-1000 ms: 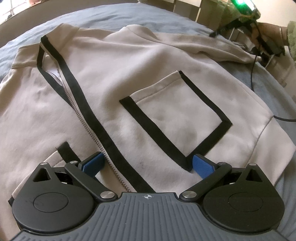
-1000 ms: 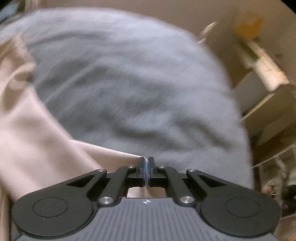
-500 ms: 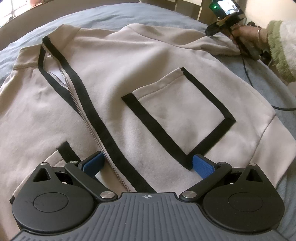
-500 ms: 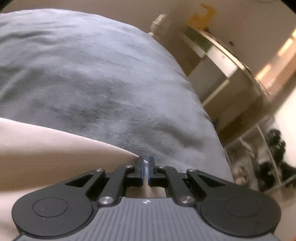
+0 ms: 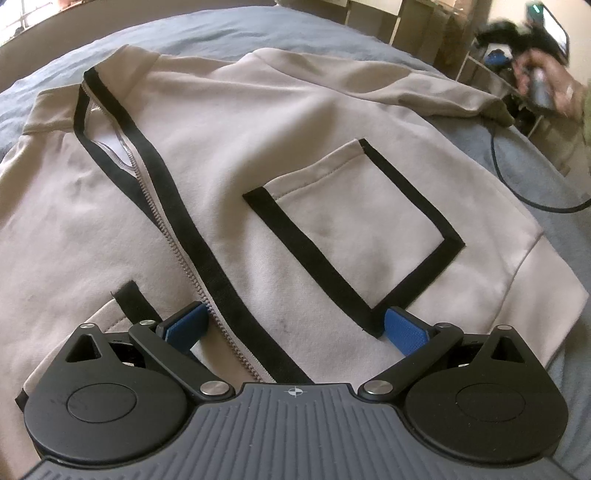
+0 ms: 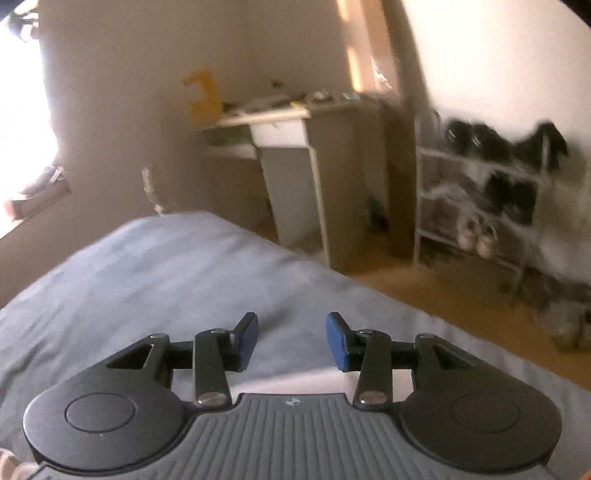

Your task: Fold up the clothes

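A beige zip-up jacket (image 5: 236, 206) lies spread flat, front side up, across a bed covered in a grey-blue blanket (image 5: 207, 33). Toward the left edge of the bed sit its collar and the open top of the zipper (image 5: 173, 236), which runs between black trim bands down toward the near hem. Right of the zipper is a square chest pocket (image 5: 354, 229) outlined in black on three sides. Farther right, one sleeve (image 5: 436, 96) stretches out toward the bed's far right corner, its cuff resting close to the edge.

The left hand-held gripper (image 5: 295, 328) sits low over the jacket near the hem, its jaws spread wide; the blue pads straddle the zipper and the pocket's lower corner without pinching any fabric.

Beyond the sleeve's cuff, at the far right, a blurred hand (image 5: 543, 81) carries the other tool, with a black cable (image 5: 517, 184) trailing across the blanket.

The right hand-held gripper (image 6: 291, 339) is over the bed's right edge, its jaws opening and about half spread, with nothing between them. Past the bed stand a desk (image 6: 295, 147) and a white shoe rack (image 6: 480, 192).
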Motion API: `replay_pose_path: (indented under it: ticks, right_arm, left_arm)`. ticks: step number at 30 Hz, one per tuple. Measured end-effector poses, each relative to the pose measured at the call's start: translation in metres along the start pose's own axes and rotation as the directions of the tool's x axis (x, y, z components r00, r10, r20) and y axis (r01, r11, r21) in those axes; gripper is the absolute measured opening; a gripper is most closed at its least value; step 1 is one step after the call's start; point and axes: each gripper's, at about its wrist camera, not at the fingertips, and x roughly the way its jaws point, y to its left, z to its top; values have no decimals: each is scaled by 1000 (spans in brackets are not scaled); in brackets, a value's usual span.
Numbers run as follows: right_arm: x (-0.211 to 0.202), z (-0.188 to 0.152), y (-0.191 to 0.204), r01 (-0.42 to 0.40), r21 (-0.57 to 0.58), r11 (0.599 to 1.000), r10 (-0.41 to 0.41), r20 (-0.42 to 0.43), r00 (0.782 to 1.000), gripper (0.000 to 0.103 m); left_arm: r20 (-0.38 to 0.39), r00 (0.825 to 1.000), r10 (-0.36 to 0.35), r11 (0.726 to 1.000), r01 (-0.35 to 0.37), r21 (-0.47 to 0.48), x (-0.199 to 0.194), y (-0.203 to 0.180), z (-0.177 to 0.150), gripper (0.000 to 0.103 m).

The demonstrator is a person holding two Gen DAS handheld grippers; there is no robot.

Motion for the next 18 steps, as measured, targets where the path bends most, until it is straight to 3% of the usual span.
replay_pose_path:
  ticks: [4, 6, 7, 10, 12, 13, 15, 16, 18]
  right_arm:
    - [-1, -22, -25, -154, 12, 988, 155, -92, 984, 42]
    - [0, -34, -24, -252, 13, 968, 251, -149, 956, 40]
    - [4, -41, -22, -265, -12, 964, 258, -190, 947, 40]
    - [28, -54, -16, -112, -133, 985, 76, -250, 965, 39]
    - [35, -51, -33, -26, -28, 999, 19, -218, 976, 31]
    - [32, -49, -42, -18, 46, 999, 26, -180, 983, 33]
    - [24, -43, -50, 74, 120, 990, -64, -85, 994, 41]
    - [22, -40, -55, 127, 141, 982, -118, -69, 991, 43]
    - [20, -37, -67, 155, 217, 964, -141, -78, 987, 43]
  left_arm:
    - [-3, 1000, -7, 1000, 7, -2, 0, 1, 1, 102]
    - [-5, 1000, -5, 1000, 5, -1, 0, 0, 1, 102]
    - [-6, 1000, -4, 1000, 4, 0, 0, 0, 2, 102]
    - [-11, 1000, -2, 1000, 2, 0, 1, 0, 2, 102]
    - [-15, 1000, -5, 1000, 5, -2, 1, 0, 3, 102]
    - [-16, 1000, -9, 1000, 9, -4, 0, 1, 3, 102]
    - [-19, 1000, -18, 1000, 17, -7, 0, 3, 4, 102]
    - [-20, 1000, -22, 1000, 22, -8, 0, 4, 4, 102]
    - [-22, 999, -30, 1000, 29, -11, 0, 5, 4, 102]
